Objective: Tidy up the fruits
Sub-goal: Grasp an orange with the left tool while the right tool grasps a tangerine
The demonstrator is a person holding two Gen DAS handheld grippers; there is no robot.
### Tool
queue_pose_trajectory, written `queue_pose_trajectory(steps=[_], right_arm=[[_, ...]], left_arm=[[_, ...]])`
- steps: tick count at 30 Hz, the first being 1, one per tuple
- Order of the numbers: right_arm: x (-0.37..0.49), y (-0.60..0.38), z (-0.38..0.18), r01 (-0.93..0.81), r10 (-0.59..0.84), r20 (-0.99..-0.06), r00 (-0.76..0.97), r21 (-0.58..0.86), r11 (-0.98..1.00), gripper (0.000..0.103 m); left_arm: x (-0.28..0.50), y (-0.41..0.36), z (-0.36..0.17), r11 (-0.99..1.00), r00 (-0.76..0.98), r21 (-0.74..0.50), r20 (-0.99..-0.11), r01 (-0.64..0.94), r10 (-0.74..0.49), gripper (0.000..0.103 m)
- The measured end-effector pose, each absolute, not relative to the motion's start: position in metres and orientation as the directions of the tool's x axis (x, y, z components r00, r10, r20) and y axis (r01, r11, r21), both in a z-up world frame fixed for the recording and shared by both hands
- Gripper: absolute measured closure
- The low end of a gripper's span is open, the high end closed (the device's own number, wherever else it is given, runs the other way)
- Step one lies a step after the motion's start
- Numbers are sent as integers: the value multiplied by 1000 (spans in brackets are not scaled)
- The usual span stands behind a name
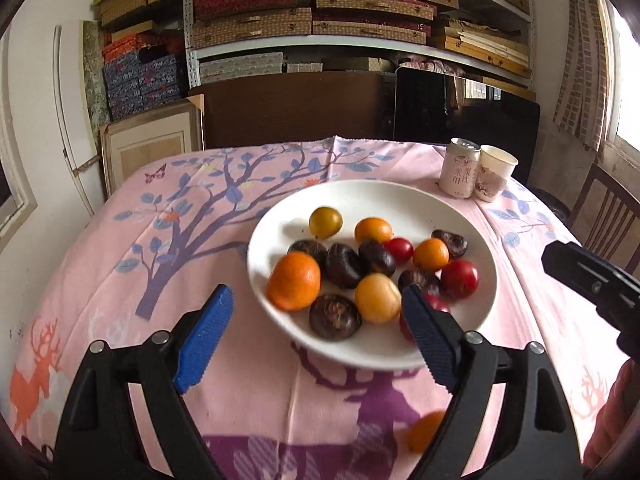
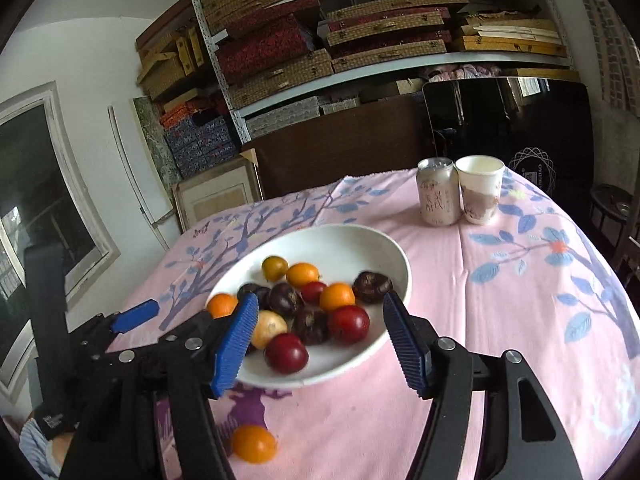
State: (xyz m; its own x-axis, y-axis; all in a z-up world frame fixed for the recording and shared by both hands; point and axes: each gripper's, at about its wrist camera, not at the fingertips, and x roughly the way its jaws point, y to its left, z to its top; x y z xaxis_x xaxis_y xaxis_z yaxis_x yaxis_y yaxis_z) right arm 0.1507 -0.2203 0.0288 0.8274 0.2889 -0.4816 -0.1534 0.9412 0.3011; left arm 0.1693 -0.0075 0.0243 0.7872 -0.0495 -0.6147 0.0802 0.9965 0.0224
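A white plate on the pink tablecloth holds several orange kumquats, red cherry tomatoes and dark brown chestnuts. One loose orange fruit lies on the cloth in front of the plate. My left gripper is open and empty, its blue pads at the plate's near rim; it also shows at the left of the right wrist view. My right gripper is open and empty, its pads spanning the plate's near side over a red tomato. Its black body shows in the left wrist view.
A pink drink can and a paper cup stand at the table's far right. A dark board and shelves of boxes are behind the table. A wooden chair stands at the right.
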Motion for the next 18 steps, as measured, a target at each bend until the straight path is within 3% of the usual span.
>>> queue_pose_trajectory(steps=[4, 7, 14, 18], right_arm=[[133, -228, 5, -116, 284, -543, 790, 322, 940, 36], [122, -238, 3, -100, 301, -528, 794, 374, 922, 31], [114, -245, 3, -95, 302, -521, 799, 385, 918, 29], [114, -244, 6, -102, 306, -519, 798, 385, 917, 29]], left_arm=[[131, -9, 8, 993, 771, 17, -632, 114, -77, 19], [113, -28, 0, 984, 771, 85, -633, 159, -70, 14], [97, -76, -19, 926, 775, 241, -627, 290, -79, 13], [100, -79, -25, 919, 752, 238, -653, 315, -89, 13]])
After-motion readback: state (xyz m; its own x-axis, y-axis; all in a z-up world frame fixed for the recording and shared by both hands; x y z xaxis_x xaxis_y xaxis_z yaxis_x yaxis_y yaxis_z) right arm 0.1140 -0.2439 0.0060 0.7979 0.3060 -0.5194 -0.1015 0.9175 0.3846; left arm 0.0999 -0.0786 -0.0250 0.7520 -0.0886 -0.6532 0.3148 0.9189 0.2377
